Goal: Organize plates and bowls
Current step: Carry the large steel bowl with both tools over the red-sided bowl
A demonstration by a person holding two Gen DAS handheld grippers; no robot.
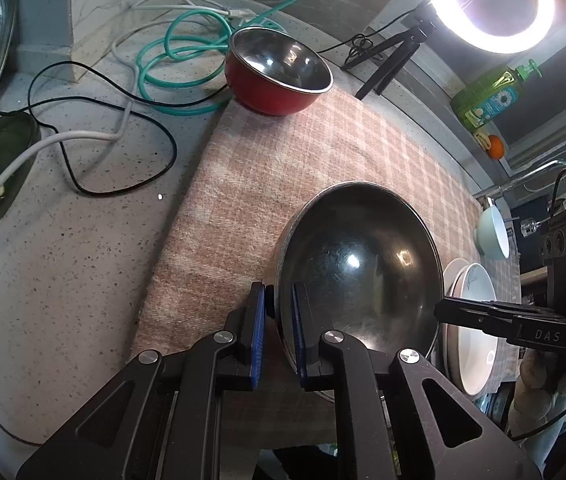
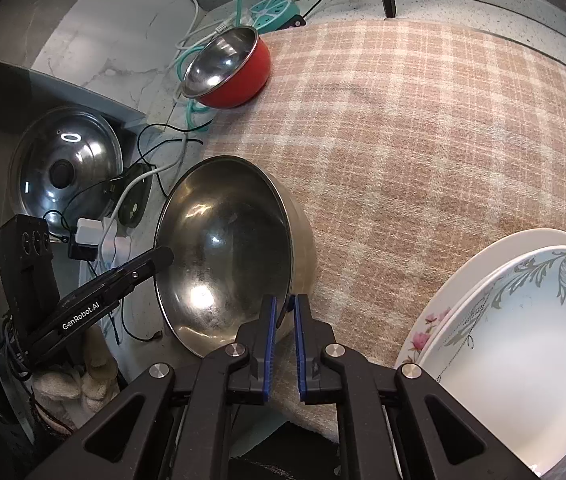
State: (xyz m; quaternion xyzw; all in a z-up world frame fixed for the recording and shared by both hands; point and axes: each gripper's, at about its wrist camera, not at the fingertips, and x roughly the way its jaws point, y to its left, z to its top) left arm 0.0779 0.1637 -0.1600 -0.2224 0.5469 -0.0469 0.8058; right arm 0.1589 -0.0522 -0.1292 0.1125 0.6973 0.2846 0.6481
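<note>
A large steel bowl (image 1: 359, 260) (image 2: 223, 248) is held between my two grippers above a pink checked cloth (image 1: 283, 160) (image 2: 423, 140). My left gripper (image 1: 279, 292) is shut on its left rim. My right gripper (image 2: 285, 306) is shut on its right rim and shows at the bowl's right side in the left wrist view (image 1: 443, 308). A red bowl with a steel inside (image 1: 279, 68) (image 2: 227, 68) stands at the cloth's far left corner. Stacked white plates with a patterned bowl on top (image 2: 523, 340) (image 1: 471, 320) lie at the right.
Cables and a teal hose (image 1: 171, 52) lie on the speckled counter (image 1: 63, 260). A steel pot lid (image 2: 67, 164) leans at the left. A ring light (image 1: 487, 4) on a tripod, a green soap bottle (image 1: 491, 96) and a pale bowl (image 1: 493, 236) are at the back right.
</note>
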